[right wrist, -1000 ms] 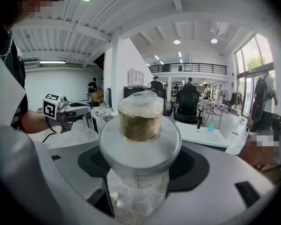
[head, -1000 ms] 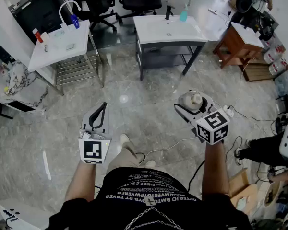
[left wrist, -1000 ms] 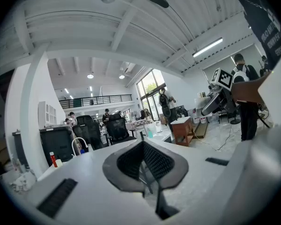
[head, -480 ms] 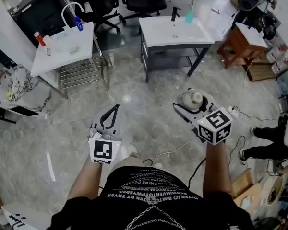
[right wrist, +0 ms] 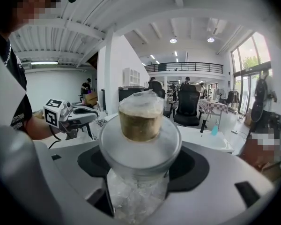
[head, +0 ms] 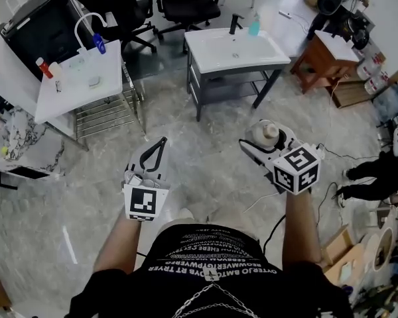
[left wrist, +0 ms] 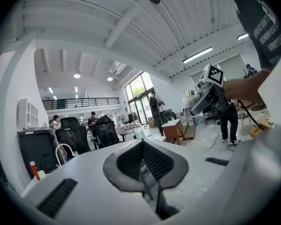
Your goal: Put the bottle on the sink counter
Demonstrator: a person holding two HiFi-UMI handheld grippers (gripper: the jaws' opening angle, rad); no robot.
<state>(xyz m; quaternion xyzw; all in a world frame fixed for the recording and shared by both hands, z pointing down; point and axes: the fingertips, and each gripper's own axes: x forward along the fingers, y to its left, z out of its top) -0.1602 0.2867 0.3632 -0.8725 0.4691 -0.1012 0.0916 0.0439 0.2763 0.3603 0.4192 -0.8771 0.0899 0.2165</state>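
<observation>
right gripper (head: 264,140) shows in the head view out in front of the person, its jaws clamped on the bottle (head: 265,130), a pale one with a tan cap, held in the air above the grey marble floor (head: 205,151). left gripper (head: 160,142) is out on the person's other side, jaws pressed together with nothing in them. well apart from both, farther ahead, stands the sink counter (head: 212,45), white, with a black tap (head: 235,24) and a small teal bottle (head: 254,25) at its back edge (a second white sink table (head: 73,88) stands off to the left of it). in the left gripper view the two jaws meet at their tips, empty, and the right gripper (left wrist: 210,96) appears off to the right. in the right gripper view the bottle (right wrist: 140,121) fills the gap between the jaws, which press its clear body from both sides; its tan cap points up in the picture. behind it to the right lies the white sink counter (right wrist: 203,136), and the left gripper (right wrist: 79,115) is at the left.
</observation>
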